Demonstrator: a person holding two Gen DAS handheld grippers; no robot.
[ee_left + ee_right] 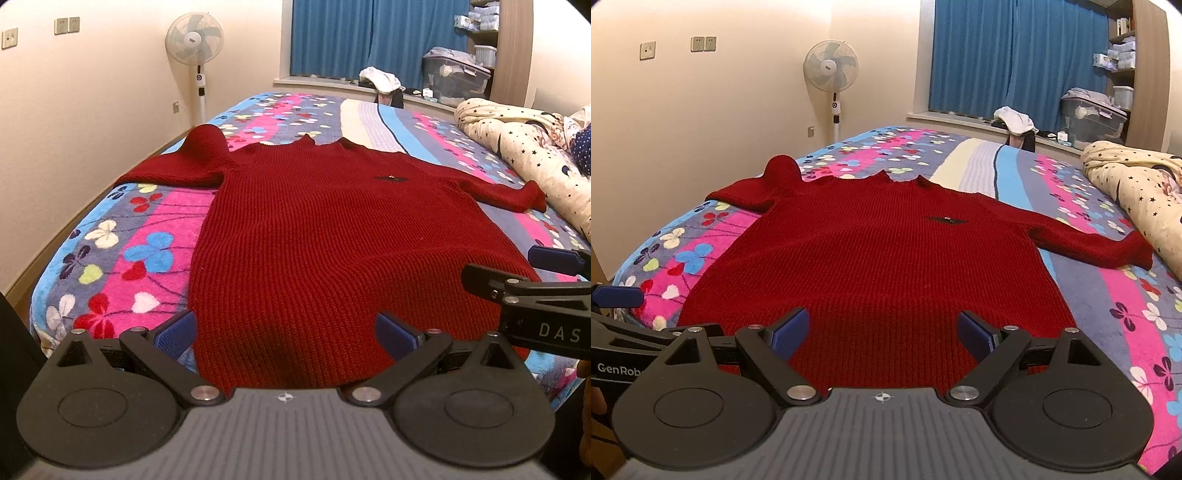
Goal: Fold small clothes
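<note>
A dark red knit sweater [325, 229] [871, 258] lies spread front-up on the bed, collar at the far end and hem nearest me. Its left sleeve [184, 162] is bunched into a hump. The right sleeve [495, 188] stretches out flat toward the duvet. My left gripper [286, 332] hovers open over the hem's left part, blue pads wide apart with only flat cloth below. My right gripper [884, 332] stands open over the hem's right part, gripping nothing. Each gripper shows at the other view's edge: the right gripper [517, 269] and the left gripper [624, 314].
The flowered blanket [140, 240] covers the bed. A cream star-print duvet [517, 136] lies heaped along the right side. A standing fan [195, 40] is by the left wall. Blue curtains [351, 37], a windowsill with clothes and a storage box [454, 77] stand behind.
</note>
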